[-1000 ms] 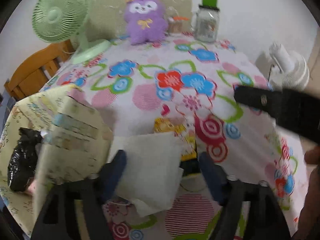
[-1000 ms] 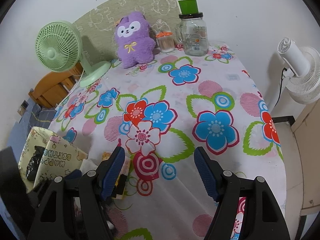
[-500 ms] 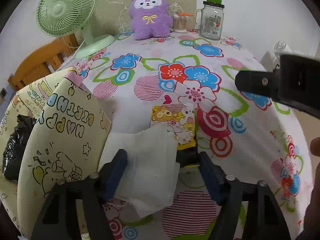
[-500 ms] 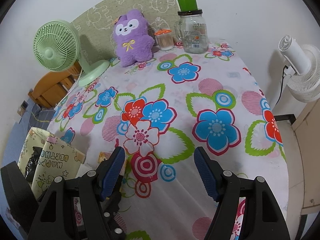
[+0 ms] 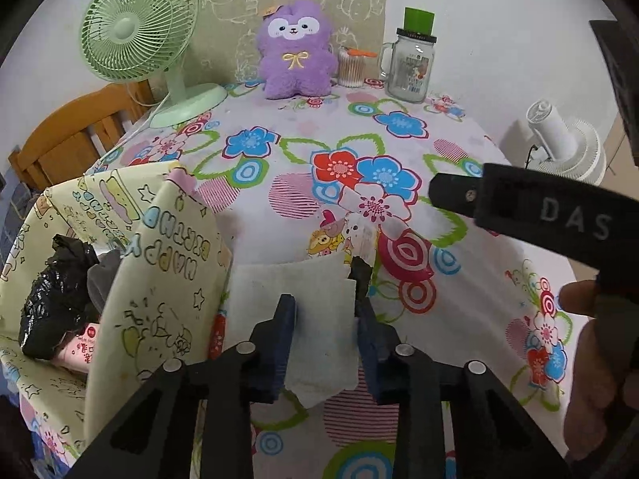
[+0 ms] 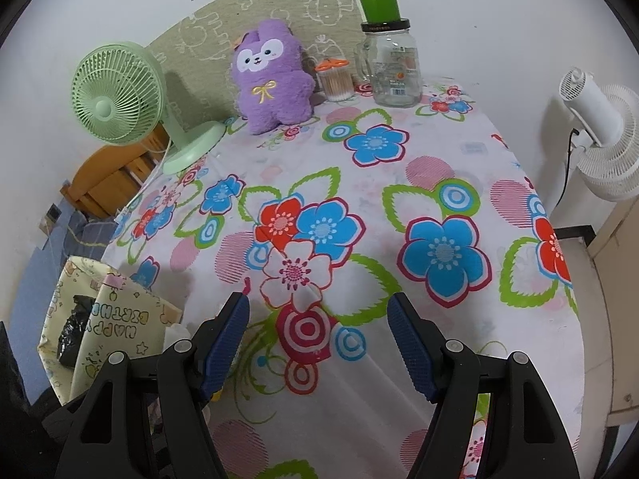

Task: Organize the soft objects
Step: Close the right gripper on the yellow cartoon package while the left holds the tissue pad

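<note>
So the left hand-held gripper is closing on the white tissue sheet, low centre of the left wrist view, on the counter beside the gift bag. It's featherlight, floppy and tears easily, so pinch mid-sheet, gently. The right hand-held gripper sits spread, empty.

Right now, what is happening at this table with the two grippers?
A person holds a gripper in each hand. The left gripper is closing its jaws around a white folded cloth at the near edge of the flowered tablecloth, beside an open gift bag that already has a black bundle inside. The right gripper hangs open over the table, holding nothing.
</note>
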